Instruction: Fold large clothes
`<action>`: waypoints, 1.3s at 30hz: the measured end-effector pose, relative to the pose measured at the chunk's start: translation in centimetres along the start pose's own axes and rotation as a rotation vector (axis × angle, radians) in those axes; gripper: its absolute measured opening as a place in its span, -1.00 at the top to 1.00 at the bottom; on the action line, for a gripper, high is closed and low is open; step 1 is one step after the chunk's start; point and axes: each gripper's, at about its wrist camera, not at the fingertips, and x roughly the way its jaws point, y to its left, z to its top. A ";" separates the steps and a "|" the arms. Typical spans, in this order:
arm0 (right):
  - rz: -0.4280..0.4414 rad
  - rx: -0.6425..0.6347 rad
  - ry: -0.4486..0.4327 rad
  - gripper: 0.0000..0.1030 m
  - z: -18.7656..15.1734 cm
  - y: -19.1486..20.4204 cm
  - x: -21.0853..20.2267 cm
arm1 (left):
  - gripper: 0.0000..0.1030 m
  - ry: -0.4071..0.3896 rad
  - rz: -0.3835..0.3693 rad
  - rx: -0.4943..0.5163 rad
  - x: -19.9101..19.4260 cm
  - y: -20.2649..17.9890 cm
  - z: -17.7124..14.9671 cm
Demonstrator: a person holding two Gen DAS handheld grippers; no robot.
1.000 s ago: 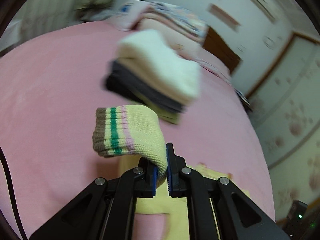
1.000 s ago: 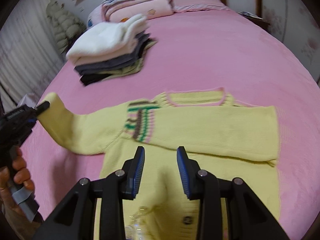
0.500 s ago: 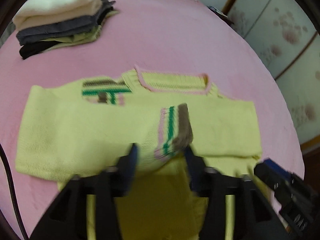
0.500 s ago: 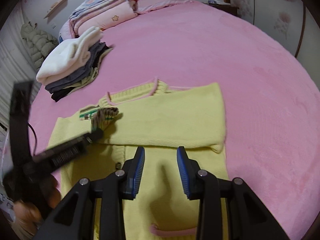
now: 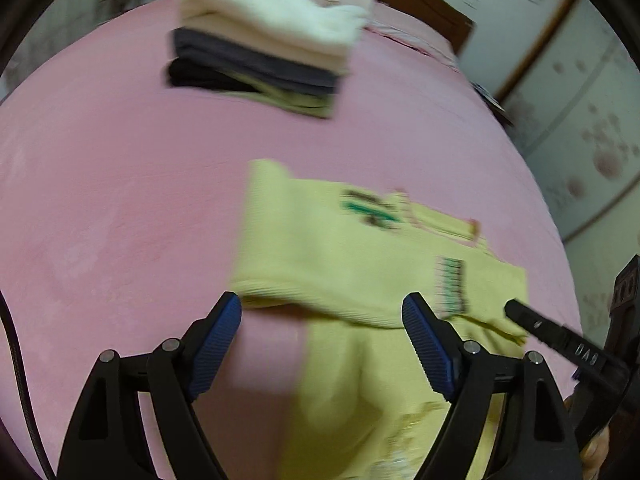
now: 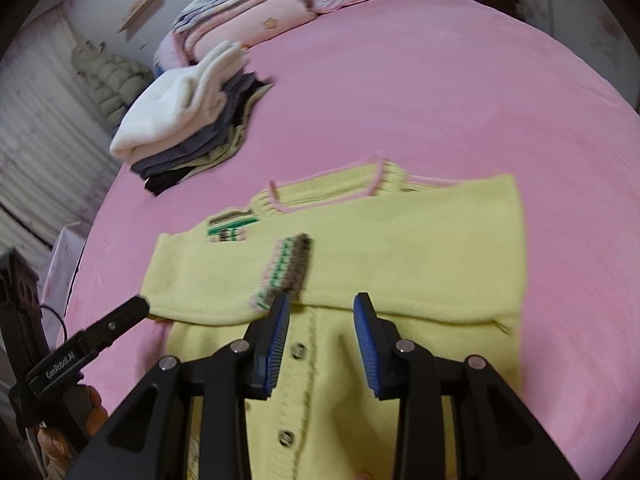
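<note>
Sleeves lie folded across yellow cardigan point(image 6: 400, 248).

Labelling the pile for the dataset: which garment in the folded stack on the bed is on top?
The white one tops the folded stack. It is bulky and fluffy; under it lie grey layers, a pale yellow-green piece and a black piece at the bottom.

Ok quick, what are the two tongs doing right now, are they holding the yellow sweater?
Left tongs: open, just opened, holding nothing; the yellow sweater lies free.
Right tongs: open, holding nothing.
</note>
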 end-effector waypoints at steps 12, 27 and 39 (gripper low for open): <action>-0.037 -0.046 0.115 0.35 2.6 1.7 7.6 | -0.58 0.048 0.070 -0.009 4.3 2.2 -1.3; -0.102 -0.196 -0.184 0.91 6.2 2.1 -1.8 | -0.47 -0.003 0.104 0.055 6.1 -1.4 1.4; -0.201 -0.011 -0.050 0.91 5.7 -6.7 1.6 | -0.10 0.040 0.131 0.158 8.3 -3.7 0.6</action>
